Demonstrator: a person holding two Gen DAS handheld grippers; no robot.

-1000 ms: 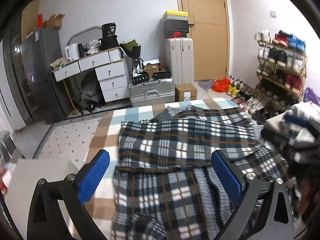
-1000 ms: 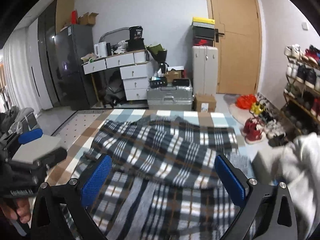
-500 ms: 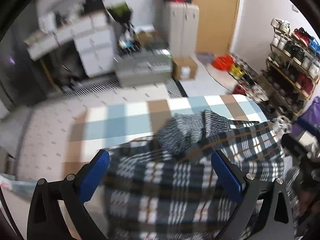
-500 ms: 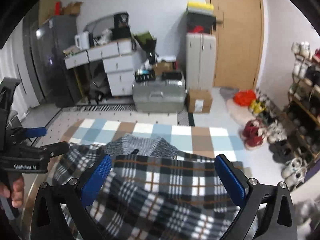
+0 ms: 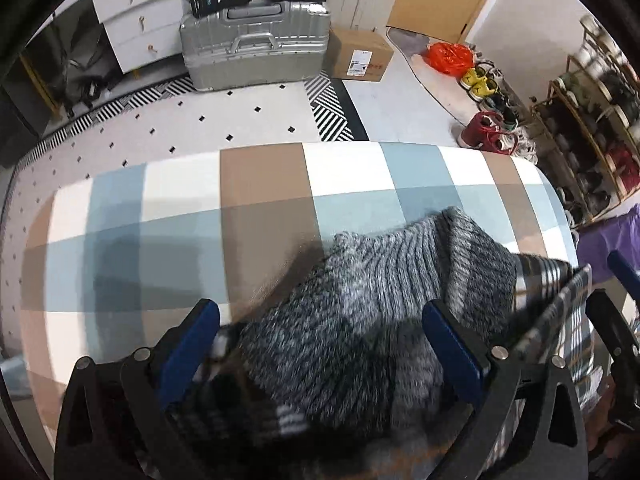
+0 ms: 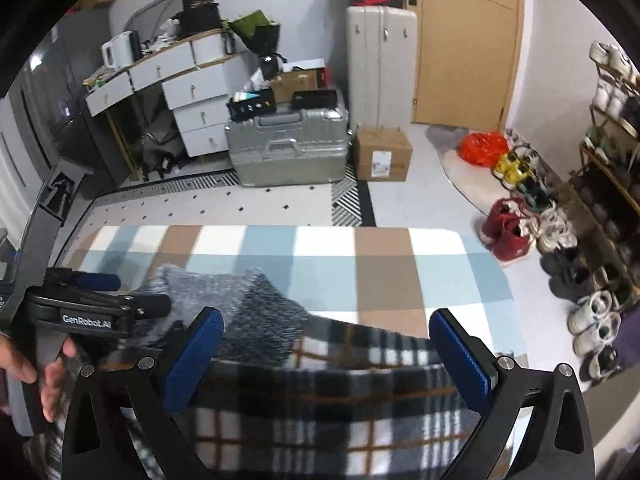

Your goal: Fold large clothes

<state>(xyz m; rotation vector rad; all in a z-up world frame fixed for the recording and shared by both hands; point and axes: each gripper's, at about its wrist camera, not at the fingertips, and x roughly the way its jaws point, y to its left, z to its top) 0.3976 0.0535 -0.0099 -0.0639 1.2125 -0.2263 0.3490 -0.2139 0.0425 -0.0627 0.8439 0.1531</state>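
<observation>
- On the tabletop w/ the blue, brown and white checked cloth (image 5: 260, 200) lies the large plaid fleece garment in black, white and orange w/ a grey ribbed-knit hood or collar part (image 5: 400, 280); in the right wrist view that grey knit sits at 10 o'clock of the plaid body (image 6: 340, 400).
- Key relation: the grey knit lies directly under the left claw (image 5: 320, 344), spilling toward 1 o'clock; its top edge runs roughly 9-to-3 across the tabletop. Left hand is nearer the knit, right hand nearer the plaid edge.
- Left claw: jaws closing, knit cloth between the blue pads, pads not yet pressing as far as I can tell, so still released.
- Right claw (image 6: 328, 352): jaws wide, released; plaid edge between and below them, nothing pinched.
- Pose: left claw tipped steeply down onto the cloth; right claw angled down less, facing 12 o'clock. The person's hand (image 6: 40, 372) holding the left tool shows at 9 o'clock in the right view.
- Judgement: next is prob. pinching that far edge w/ both claws for a fold.
</observation>
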